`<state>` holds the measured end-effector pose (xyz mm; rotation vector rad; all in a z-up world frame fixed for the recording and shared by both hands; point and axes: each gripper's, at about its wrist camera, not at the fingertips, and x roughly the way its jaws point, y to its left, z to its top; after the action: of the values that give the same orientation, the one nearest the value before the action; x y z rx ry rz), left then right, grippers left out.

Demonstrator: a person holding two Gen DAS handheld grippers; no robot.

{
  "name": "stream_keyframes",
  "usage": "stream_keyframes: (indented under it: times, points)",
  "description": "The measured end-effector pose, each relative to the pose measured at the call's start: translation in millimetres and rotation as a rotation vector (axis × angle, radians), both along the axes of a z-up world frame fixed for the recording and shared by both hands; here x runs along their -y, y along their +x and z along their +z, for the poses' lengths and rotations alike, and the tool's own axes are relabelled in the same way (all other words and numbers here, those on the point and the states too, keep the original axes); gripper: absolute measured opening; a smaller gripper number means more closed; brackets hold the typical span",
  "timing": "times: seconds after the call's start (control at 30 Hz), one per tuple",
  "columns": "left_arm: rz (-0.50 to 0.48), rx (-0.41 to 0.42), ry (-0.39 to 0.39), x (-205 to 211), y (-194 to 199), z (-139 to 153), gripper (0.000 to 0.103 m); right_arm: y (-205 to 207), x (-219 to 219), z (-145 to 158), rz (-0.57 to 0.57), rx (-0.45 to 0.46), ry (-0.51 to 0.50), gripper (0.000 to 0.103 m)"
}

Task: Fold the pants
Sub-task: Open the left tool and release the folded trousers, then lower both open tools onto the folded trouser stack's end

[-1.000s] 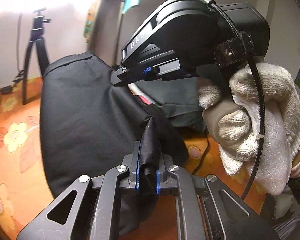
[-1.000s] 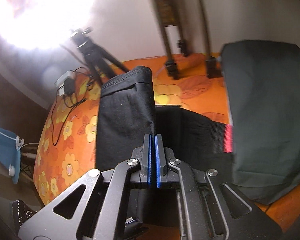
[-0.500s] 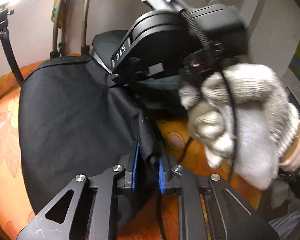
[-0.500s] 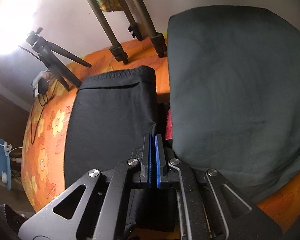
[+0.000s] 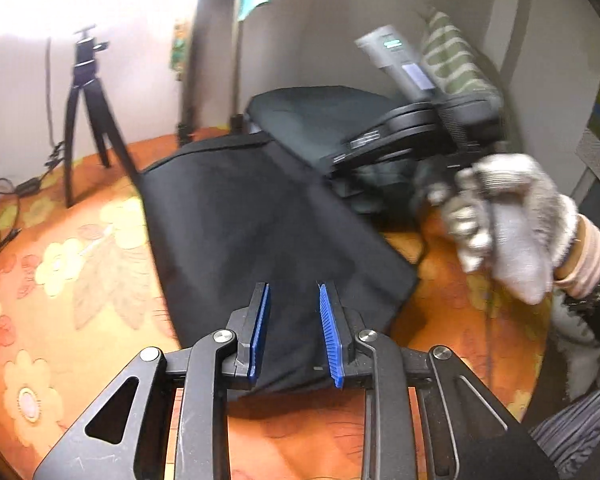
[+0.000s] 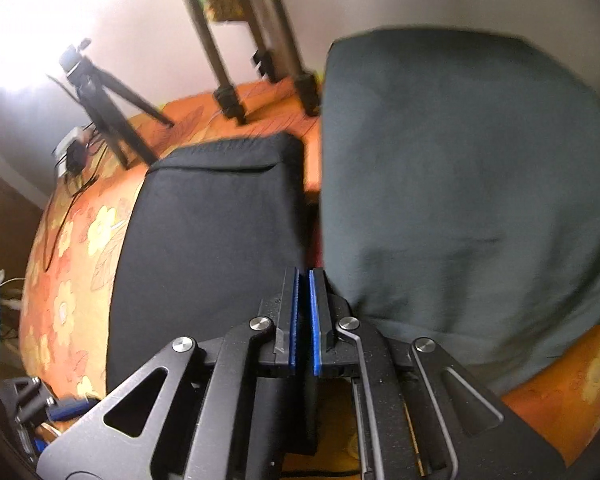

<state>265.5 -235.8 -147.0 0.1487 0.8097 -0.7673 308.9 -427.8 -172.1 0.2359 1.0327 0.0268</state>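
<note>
Left to right: the black pants point(image 5: 260, 216) are lying folded flat on the orange floral cloth point(image 5: 72, 264). The left gripper point(image 5: 292, 320) is standing spread over their near edge, pinching nothing — apparently a fold-and-release step. The right gripper point(image 6: 303, 312) is showing a narrow gap; whether cloth sits between, I cannot tell. Next move, probably: regrasp for another fold. No containers are showing — only a grey garment point(image 6: 460, 200) beside.
</note>
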Motion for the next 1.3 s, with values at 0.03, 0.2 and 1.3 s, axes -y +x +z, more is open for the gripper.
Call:
stream_keyframes:
  times: [0.03, 0.2, 1.3]
  points:
    - [0.013, 0.015, 0.01, -1, 3, -1, 0.024, -4, 1, 6, -0.007, 0.021, -0.019, 0.004]
    - [0.071, 0.015, 0.002, -13, 27, -6, 0.024, -19, -14, 28, 0.081, 0.134, -0.018, 0.007]
    - [0.179, -0.134, -0.025, -35, 79, -29, 0.05, -50, 25, 5, 0.051, 0.011, 0.233, 0.058]
